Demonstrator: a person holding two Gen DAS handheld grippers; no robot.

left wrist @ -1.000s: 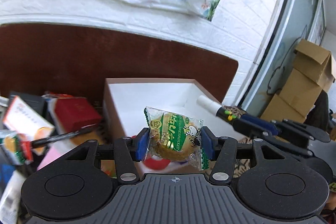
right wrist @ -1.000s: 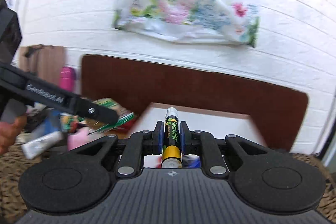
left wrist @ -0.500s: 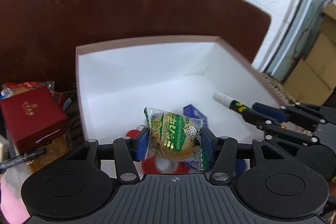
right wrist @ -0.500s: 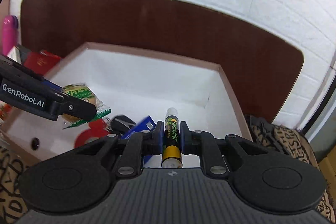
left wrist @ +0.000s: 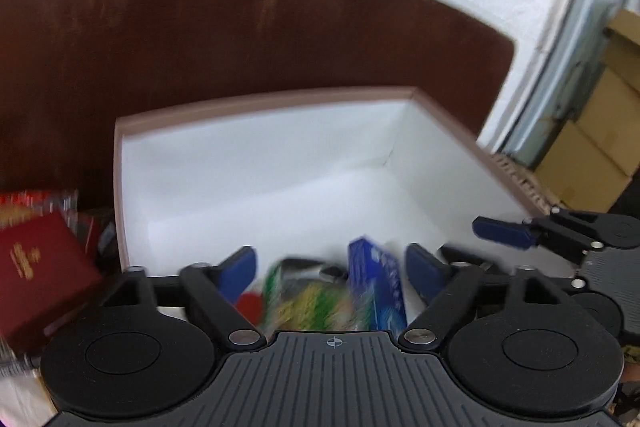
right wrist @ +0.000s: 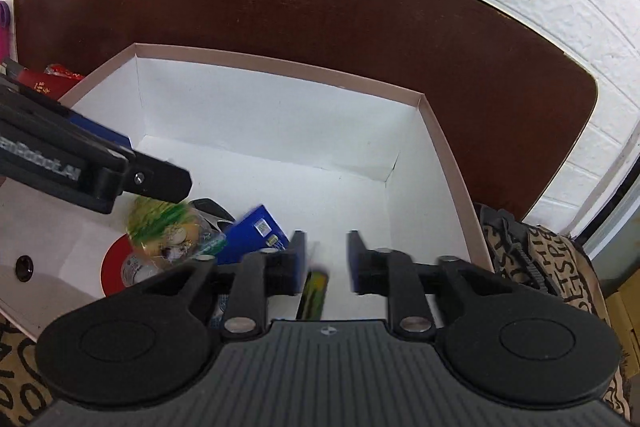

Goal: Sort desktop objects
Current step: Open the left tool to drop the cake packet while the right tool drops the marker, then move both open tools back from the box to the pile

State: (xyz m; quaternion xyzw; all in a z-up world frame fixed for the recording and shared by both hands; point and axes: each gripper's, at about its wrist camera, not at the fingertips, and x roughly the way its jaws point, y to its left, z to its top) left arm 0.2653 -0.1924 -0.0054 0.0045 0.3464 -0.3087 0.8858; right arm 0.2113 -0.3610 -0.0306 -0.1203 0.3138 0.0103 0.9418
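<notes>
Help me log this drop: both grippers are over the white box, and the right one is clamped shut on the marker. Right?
Not quite. The right gripper is over the white box, but its jaws are opening; the blurred marker lies loose between them, as the right wrist view shows. The left gripper is over the box too.

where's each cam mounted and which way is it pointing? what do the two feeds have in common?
Left wrist: on the left gripper, looking forward and down into the white box; jaws opening, blurred snack packet dropping between them; right gripper at right edge.
Right wrist: on the right gripper, aimed down into the box; jaws opening, marker loose between them; left gripper at left.
Shared: box, snack packet, blue pack, brown board.
</notes>
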